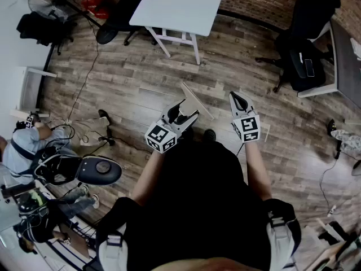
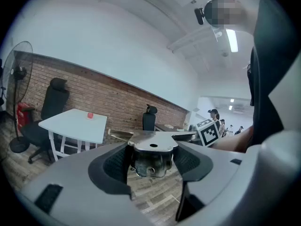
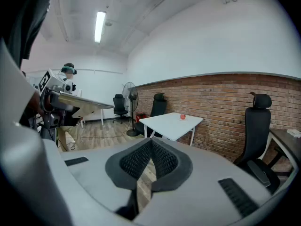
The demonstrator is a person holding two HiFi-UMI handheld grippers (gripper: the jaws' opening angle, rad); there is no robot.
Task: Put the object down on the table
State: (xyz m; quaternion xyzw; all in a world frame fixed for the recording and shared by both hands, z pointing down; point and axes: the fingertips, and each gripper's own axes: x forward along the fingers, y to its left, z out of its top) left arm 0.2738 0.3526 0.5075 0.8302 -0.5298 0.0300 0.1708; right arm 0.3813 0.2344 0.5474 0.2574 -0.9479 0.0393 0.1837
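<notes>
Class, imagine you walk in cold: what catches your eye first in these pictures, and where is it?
First, the shiny metal object clamped in the left hand-held gripper, held over the wooden floor. Next, the white table ahead by the brick wall, a small red thing on it. The right hand-held gripper is shut, empty.

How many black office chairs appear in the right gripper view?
3 chairs: one beside the fan, one behind the white table, one at far right; others may be hidden.

white table (image 2: 70, 125) — small red object (image 2: 90, 115) on top | plank floor (image 1: 141, 89) — cable (image 1: 86, 86), fan (image 1: 106, 35)
</notes>
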